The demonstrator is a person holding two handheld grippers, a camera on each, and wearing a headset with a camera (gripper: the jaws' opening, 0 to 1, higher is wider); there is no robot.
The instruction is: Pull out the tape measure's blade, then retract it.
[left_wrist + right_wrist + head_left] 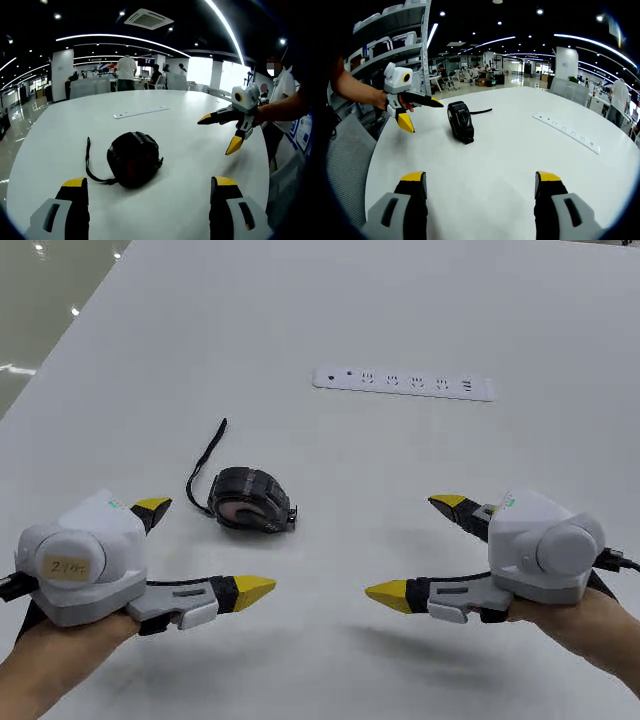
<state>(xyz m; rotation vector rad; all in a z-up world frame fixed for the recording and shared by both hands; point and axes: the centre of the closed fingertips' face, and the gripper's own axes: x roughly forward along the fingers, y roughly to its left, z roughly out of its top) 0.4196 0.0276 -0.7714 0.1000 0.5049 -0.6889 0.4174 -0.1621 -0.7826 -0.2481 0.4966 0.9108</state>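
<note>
Black, with a reddish face turned up, the tape measure (250,499) lies on its side on the white desk (420,310). It is just ahead of the left gripper (212,545) and apart from its jaws. In the left gripper view the case sits in the gap between the two jaws, a little beyond their yellow tips. The blade's hook (292,515) rests at the mouth of the case, on the side toward the right gripper (405,546). A black wrist strap (207,458) trails from the case, away from both pairs of jaws.

The left jaws stand wide apart and hold nothing. The right jaws are spread just as wide (also empty) and are well apart from the tape measure, which the right gripper view shows ahead of them, close to the left gripper. The two pairs of jaws point toward each other across bare desk.

Beyond the tape measure, far ahead of both pairs of jaws, lies a white power strip (403,383).
</note>
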